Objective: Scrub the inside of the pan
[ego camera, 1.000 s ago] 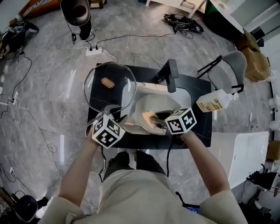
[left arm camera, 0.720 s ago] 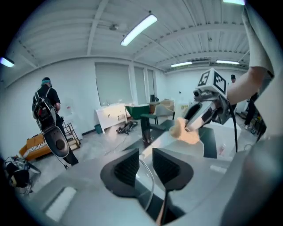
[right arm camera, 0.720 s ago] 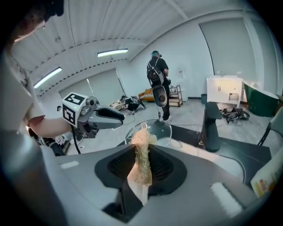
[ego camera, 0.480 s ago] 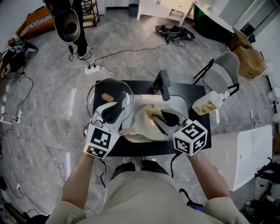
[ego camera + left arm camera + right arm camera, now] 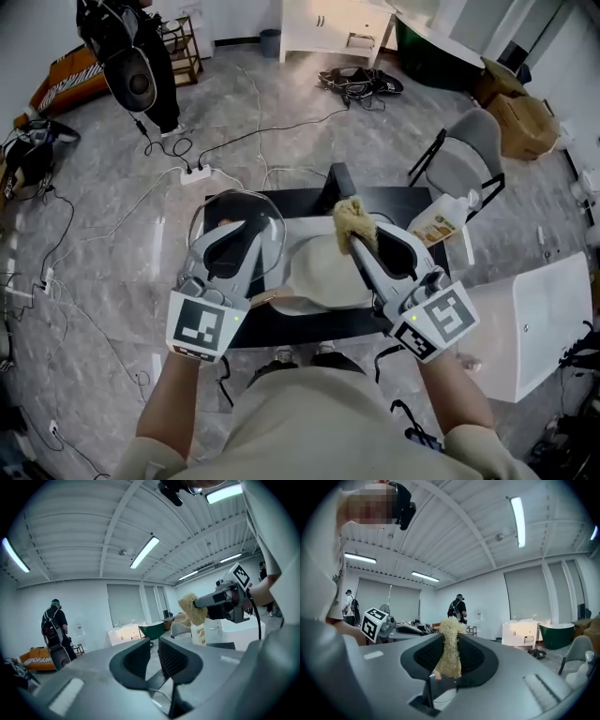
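Your right gripper (image 5: 450, 639) is clamped on the scrubber (image 5: 449, 660), a yellowish, stringy wad that sticks up past the jaw tips. It is held level in the air above the far right part of the pan (image 5: 314, 270), with the scrubber clear of the pan's surface.

Your left gripper (image 5: 154, 645) is also raised and level, above the left of the pan. Its jaws have just been closing, and now only a narrow gap shows between them, with nothing in it.

The pan is pale and sits in the middle of the dark counter (image 5: 309, 323), not touched by either gripper. Its wooden handle (image 5: 263, 299) points to the pan's near left. A glass lid (image 5: 274, 234) lies just left of the pan, partly behind your left gripper. A dark tap (image 5: 339, 183) stands at the pan's far side, and a bottle (image 5: 441, 223) lies to the pan's right, near the counter's edge.
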